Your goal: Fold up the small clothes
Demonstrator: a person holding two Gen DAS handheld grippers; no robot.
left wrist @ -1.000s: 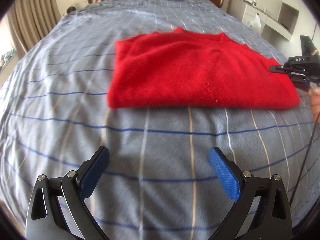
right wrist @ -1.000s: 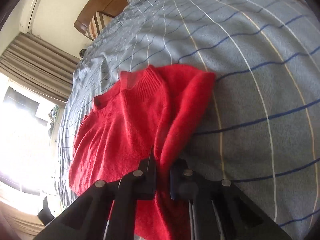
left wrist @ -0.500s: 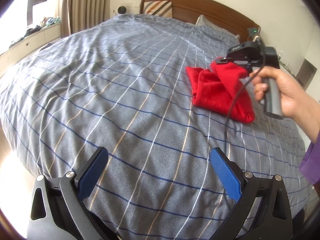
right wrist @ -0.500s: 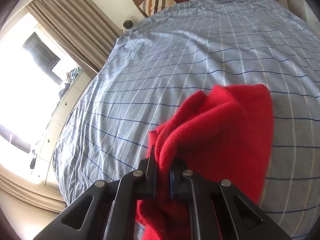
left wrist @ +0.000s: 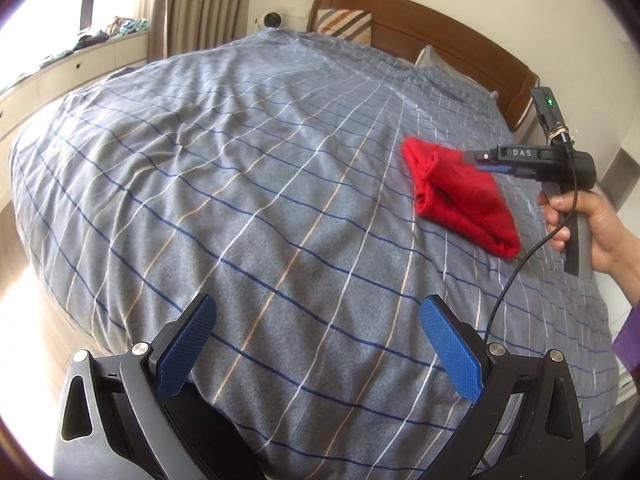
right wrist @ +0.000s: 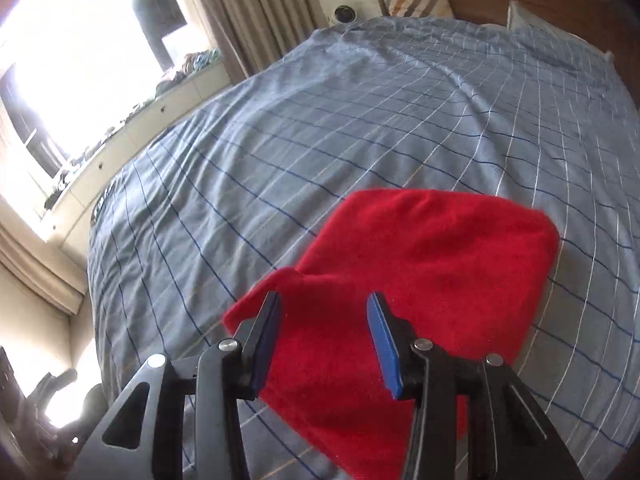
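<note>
Red sweater (right wrist: 424, 280): soft, fuzzy knit. It looks light and floppy, so it will sag and bend when you lift it. It will not break.
Where it is: folded into a small bundle on the grey checked bedspread (left wrist: 248, 184), on the side near the wooden headboard (left wrist: 436, 28).
Where to grab: take a thick folded edge, so you pinch all the layers at once. If you grab only the top layer, the fold may fall open.
Right gripper (right wrist: 324, 320): your jaws have just been opening. The blue pads stand apart, with the sweater lying under and past them. The pads do not seem to press on it.
Left gripper (left wrist: 316, 340): your jaws are wide apart with nothing between them. It hangs over bare bedspread, well apart from the sweater.
Your right hand (left wrist: 588, 224): it holds the handle just beside the bundle.
Guess: this fold looks done and let go.
</note>
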